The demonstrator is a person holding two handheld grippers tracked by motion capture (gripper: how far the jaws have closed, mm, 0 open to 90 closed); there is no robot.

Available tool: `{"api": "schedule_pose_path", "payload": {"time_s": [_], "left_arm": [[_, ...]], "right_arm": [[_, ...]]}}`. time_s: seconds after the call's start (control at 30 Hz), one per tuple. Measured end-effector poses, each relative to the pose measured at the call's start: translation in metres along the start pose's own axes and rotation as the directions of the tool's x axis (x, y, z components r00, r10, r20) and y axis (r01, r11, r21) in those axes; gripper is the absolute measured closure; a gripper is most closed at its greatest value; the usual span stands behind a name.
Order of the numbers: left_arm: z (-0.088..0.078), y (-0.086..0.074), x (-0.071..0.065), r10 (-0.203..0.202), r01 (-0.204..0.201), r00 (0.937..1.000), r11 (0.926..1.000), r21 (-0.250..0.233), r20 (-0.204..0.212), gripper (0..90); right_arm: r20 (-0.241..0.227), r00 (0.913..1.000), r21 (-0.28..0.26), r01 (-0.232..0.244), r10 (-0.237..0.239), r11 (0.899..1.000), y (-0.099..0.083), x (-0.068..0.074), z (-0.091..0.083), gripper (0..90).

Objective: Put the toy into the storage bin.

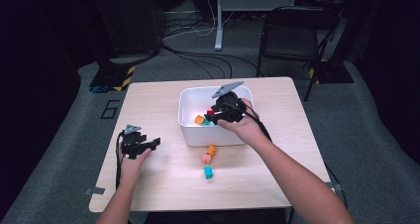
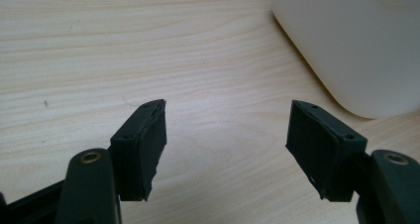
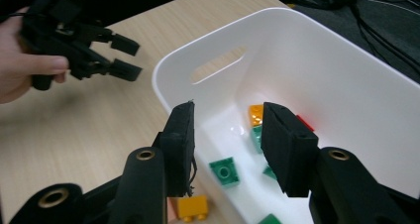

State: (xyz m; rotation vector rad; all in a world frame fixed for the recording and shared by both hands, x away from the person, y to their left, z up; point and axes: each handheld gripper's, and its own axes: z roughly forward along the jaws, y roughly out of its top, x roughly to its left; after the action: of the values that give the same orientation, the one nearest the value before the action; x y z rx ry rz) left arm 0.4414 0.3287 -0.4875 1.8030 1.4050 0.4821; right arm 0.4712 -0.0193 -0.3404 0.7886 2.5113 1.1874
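The right tool (image 3: 228, 112) hangs released and empty over the white bin (image 3: 317, 60). Lift it clear of the rim, then approach the orange block (image 1: 211, 150) squarely. The left tool (image 2: 225, 110) is released too.

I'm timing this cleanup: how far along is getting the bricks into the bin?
Partly done. Several bricks already lie in the white bin. The right gripper hangs over the bin, jaws apart and empty. The left gripper is open over bare table. Left to do: the orange brick, pink brick and teal brick lie before the bin.
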Motion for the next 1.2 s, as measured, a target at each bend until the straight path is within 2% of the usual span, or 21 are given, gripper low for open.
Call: {"api": "schedule_pose_path", "payload": {"time_s": [0.33,0.4,0.63,0.8,0.87,1.2], "left_arm": [[0.0,0.0,0.0,-0.002,0.002,1.0,1.0,0.001,-0.002,31.4],[0.0,0.0,0.0,-0.001,0.001,1.0,1.0,-0.003,-0.003,31.4],[-0.001,0.0,0.0,-0.003,0.002,1.0,1.0,-0.002,-0.004,31.4],[-0.001,0.0,0.0,0.0,0.0,1.0,1.0,0.001,-0.003,31.3],[-0.001,0.0,0.0,-0.001,0.001,1.0,1.0,0.0,-0.002,31.4],[0.0,-0.001,-0.001,0.003,-0.003,1.0,1.0,-0.001,-0.005,31.3]], "right_arm": [[-0.026,0.999,-0.034,0.036,-0.037,0.999,-0.032,0.029,-0.01,57.0],[-0.042,0.9987,-0.035,0.028,-0.029,0.999,-0.038,0.034,-0.009,57.1],[-0.068,0.9966,-0.008,0.046,-0.047,0.999,-0.059,0.048,0.008,59.2],[-0.084,0.9952,0.028,0.054,-0.051,0.998,-0.076,0.051,0.024,59.5],[-0.092,0.9953,0.036,0.036,-0.033,0.999,-0.082,0.053,0.029,59.5],[-0.141,0.9899,0.042,0.015,-0.009,0.999,-0.106,0.059,0.044,59.2]]}}
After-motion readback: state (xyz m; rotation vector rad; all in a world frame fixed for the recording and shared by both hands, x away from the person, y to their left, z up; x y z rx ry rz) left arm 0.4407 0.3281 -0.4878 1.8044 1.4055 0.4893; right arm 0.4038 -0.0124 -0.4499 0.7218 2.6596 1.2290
